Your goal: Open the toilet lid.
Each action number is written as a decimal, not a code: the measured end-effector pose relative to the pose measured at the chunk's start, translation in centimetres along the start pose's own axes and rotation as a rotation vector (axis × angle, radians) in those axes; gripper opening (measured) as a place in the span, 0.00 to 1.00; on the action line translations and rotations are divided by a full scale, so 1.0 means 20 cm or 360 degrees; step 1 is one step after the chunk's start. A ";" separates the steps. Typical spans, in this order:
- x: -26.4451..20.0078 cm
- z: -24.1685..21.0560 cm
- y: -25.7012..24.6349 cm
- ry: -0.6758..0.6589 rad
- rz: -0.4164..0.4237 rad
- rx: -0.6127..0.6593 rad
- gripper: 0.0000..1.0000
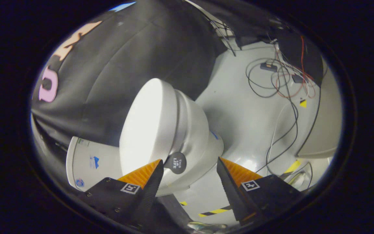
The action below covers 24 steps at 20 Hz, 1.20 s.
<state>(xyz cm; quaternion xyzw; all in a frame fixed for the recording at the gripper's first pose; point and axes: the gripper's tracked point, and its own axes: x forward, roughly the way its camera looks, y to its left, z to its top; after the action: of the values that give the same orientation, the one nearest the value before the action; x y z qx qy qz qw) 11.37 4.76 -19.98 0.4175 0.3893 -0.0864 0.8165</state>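
Seen along the gripper (pixel 189 165), with its two fingers spread wide and holding nothing. Just ahead of them, a white toilet (pixel 193 136), tilted in the fisheye picture, with its toilet lid (pixel 148 123) down and closed over the seat. A small dark round tab (pixel 175 162) stuck at the front rim of the lid, just beside one fingertip and lying in the gap between the fingers, not pinched. Printed on the tab, small pale writing (too small to make out with certainty). Behind the lid, the white tank (pixel 88 162), carrying small blue stickers, unreadable. Black cloth of the booth wall (pixel 125 58) hung behind the toilet. Beyond the bowl, a pale grey floor (pixel 245 117) strewn with loose black, red and white cables (pixel 284 81) and a couple of small dark boxes. Yellow-and-black striped tape (pixel 214 212) laid on the floor close below the fingers, between them. Nothing stood between the fingers and the lid's front edge.
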 end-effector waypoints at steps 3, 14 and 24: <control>0.05 -0.03 -0.05 0.0058 -0.0040 0.0053 0.97; 0.15 -0.12 0.14 0.0176 0.0153 0.0100 0.42; 0.18 -0.11 0.14 0.0172 0.0161 0.0189 0.19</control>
<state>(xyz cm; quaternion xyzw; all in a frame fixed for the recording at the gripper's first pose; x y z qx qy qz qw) 13.87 8.77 -21.62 0.4883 0.4054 -0.0454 0.7715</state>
